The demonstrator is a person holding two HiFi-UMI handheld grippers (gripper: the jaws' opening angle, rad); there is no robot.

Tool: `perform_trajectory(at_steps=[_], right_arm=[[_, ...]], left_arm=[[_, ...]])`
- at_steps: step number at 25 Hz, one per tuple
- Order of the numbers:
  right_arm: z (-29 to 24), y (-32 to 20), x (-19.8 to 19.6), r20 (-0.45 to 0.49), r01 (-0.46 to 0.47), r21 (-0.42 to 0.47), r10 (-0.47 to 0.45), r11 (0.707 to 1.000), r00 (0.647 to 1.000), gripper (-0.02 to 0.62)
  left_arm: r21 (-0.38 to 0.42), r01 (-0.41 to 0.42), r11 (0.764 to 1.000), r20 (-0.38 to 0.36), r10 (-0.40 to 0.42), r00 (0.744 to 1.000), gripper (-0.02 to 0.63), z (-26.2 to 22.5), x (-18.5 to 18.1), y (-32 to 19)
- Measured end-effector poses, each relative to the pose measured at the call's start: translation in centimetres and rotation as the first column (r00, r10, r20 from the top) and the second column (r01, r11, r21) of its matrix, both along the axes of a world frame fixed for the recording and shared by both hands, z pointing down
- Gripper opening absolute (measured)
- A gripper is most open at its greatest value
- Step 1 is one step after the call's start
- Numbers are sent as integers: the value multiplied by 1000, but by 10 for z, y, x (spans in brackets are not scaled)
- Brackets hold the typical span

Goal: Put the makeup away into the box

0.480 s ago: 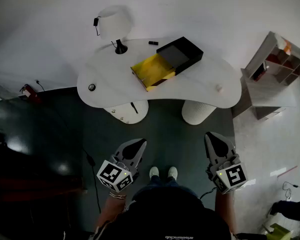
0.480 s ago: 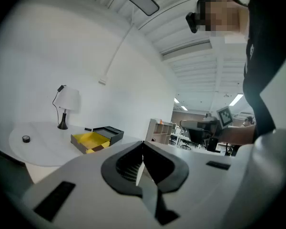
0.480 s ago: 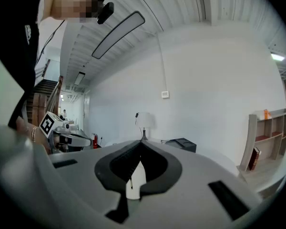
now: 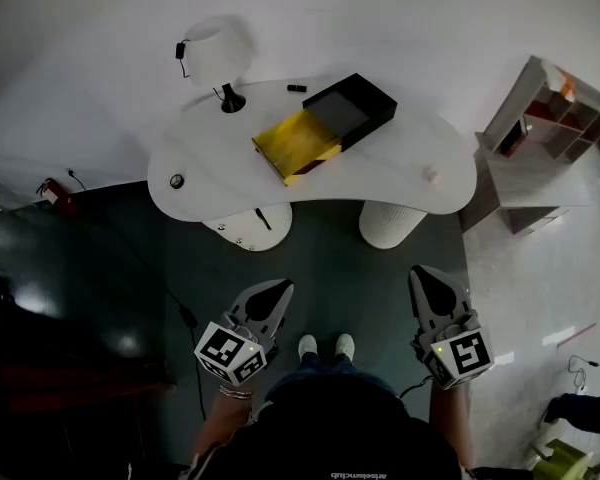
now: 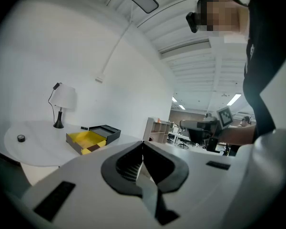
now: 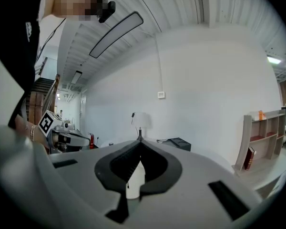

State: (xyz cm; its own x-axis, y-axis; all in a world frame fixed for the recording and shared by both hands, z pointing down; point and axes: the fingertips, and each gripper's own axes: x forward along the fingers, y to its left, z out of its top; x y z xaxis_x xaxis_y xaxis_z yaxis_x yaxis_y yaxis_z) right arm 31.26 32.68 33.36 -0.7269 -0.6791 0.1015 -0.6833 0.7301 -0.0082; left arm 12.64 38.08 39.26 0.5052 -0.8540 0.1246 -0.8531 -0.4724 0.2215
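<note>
White table [image 4: 400,168]: well ahead of me, carries everything.
Box [image 4: 365,108]: black, mid-table, with yellow tray [image 4: 292,146] sticking out toward me.
Black stick [image 4: 296,88]: on the tabletop just beyond the box.
Round black piece [image 4: 176,181]: near the left end, well apart from the box.
Pale piece [image 4: 431,175]: toward the right end, also apart from the box.
Item type: all three are too small for me to identify.
Lamp [image 4: 220,53]: far left of the tabletop.
Left gripper [image 4: 278,288]: jaws pressed together, nothing between them. I hold it close to my body, well short of the box.
Right gripper [image 4: 427,274]: same, clenched and empty, well apart from the tabletop.
</note>
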Motion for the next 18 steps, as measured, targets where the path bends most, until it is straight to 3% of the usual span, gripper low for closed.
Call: perform_trajectory(at_steps=[18], right_arm=[[29,-22,78,-32,-11,-50,9,999,999,18]], left_arm=[[-16,-89,996,21,90,996,18,9,84,-41]])
